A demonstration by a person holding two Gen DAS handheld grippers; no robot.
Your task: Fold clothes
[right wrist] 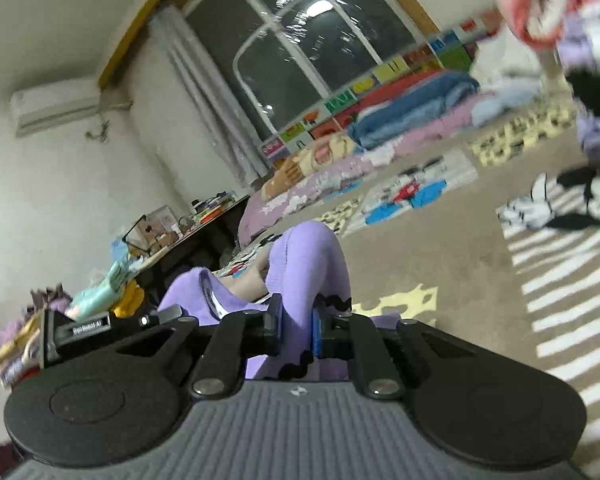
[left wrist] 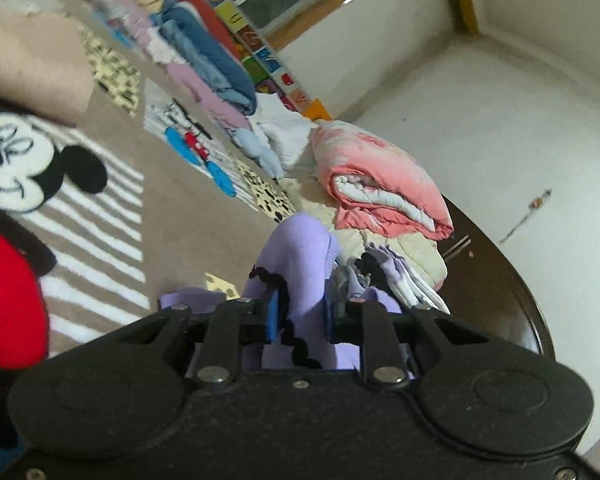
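Both your left gripper (left wrist: pixel 300 316) and right gripper (right wrist: pixel 296 330) are clamped on the soft, light purple garment (left wrist: pixel 296 248), lifted over the blanket (left wrist: pixel 172 216), so hold its black-trimmed edge.

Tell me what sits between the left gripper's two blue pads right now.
A bunched fold of the purple garment with black wavy trim, pinched in the left gripper, per the left wrist view.

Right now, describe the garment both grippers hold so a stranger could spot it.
Start at the beige cartoon-mouse blanket spread over the bed. Above its near edge, the left gripper and right gripper each pinch the lilac garment. Unlike the pink folded quilt behind, it has black wavy trim.
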